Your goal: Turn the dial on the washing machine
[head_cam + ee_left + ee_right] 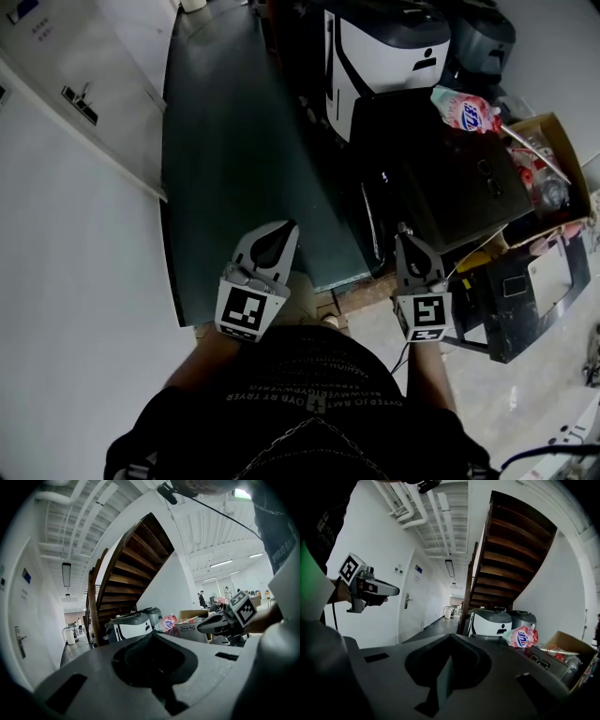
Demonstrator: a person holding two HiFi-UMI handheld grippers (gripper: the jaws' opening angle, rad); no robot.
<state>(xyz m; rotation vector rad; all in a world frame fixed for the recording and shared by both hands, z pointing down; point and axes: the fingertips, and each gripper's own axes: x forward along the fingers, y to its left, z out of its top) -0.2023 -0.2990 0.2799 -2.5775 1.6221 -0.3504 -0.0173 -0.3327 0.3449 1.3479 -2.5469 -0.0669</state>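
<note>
A dark box-shaped appliance (441, 178) stands on the floor ahead and to the right; I cannot make out a dial on it. A pink detergent bag (464, 111) lies on its far top edge. My left gripper (286, 228) is held close to my body over the dark floor, jaws shut and empty. My right gripper (403, 231) hovers short of the appliance's near left corner, also shut with nothing in it. In the left gripper view my jaws (152, 635) meet at the tip, with the right gripper (220, 623) off to the side. In the right gripper view the jaws (450, 637) are closed too.
A white-and-black machine (384, 47) and a grey bin (483, 37) stand beyond the appliance. An open cardboard box (548, 178) of odds and ends sits at the right. A wooden staircase (511, 550) rises overhead. A white wall with a door (408, 602) runs along the left.
</note>
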